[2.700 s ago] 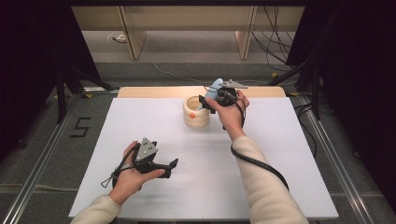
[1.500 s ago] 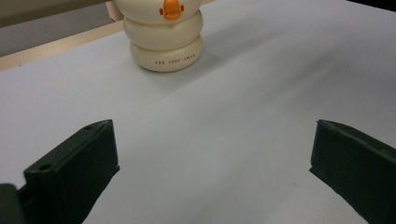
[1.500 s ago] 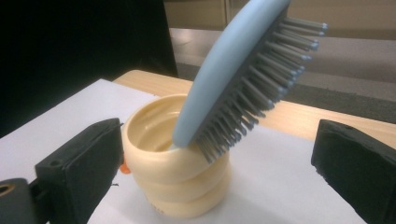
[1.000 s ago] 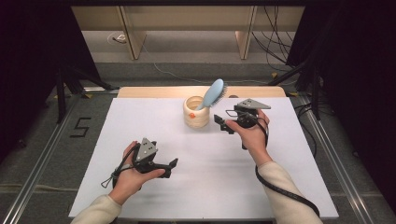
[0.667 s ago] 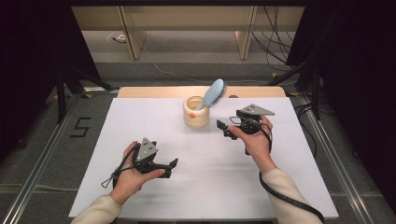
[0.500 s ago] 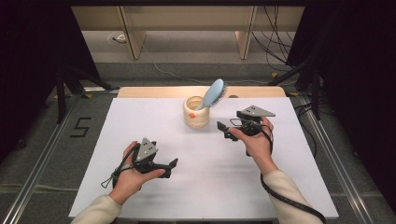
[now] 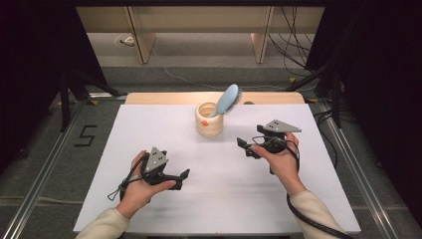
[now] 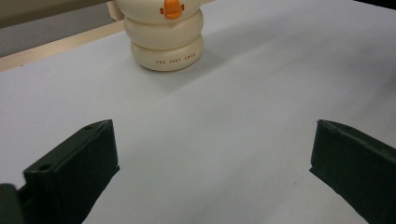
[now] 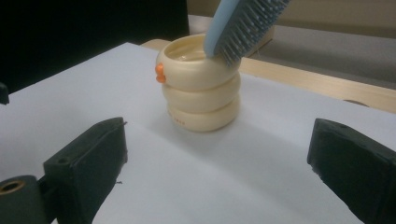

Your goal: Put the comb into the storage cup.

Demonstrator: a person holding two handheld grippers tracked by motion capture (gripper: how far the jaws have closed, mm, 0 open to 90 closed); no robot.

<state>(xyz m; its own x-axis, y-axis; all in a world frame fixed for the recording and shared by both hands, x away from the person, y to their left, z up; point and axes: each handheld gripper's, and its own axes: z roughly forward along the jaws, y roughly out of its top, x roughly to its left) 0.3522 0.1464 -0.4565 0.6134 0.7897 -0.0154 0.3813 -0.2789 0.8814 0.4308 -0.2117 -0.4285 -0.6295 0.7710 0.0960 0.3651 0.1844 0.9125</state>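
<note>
A cream ringed cup (image 7: 211,119) with an orange knob stands at the back middle of the white table. A light blue hairbrush (image 7: 226,99) leans in it, bristle head up and to the right. My right gripper (image 7: 246,148) hovers to the right of the cup and nearer the front, pointing left at it. It is open, its jaws have just been closing a little, and nothing is between them. The right gripper view has the cup (image 9: 201,88) and the brush (image 9: 243,28) ahead. My left gripper (image 7: 183,177) rests open at the front left, empty, facing the cup (image 8: 167,44).
The white table top (image 7: 149,129) has a wooden strip (image 7: 164,98) along its far edge. Metal rails (image 7: 45,164) run along both sides on the floor. Cables (image 7: 298,30) and dark stands lie beyond the table.
My right hand let go of the brush, which now stands in the cup, and drew back toward the front right. The left hand has stayed put.
</note>
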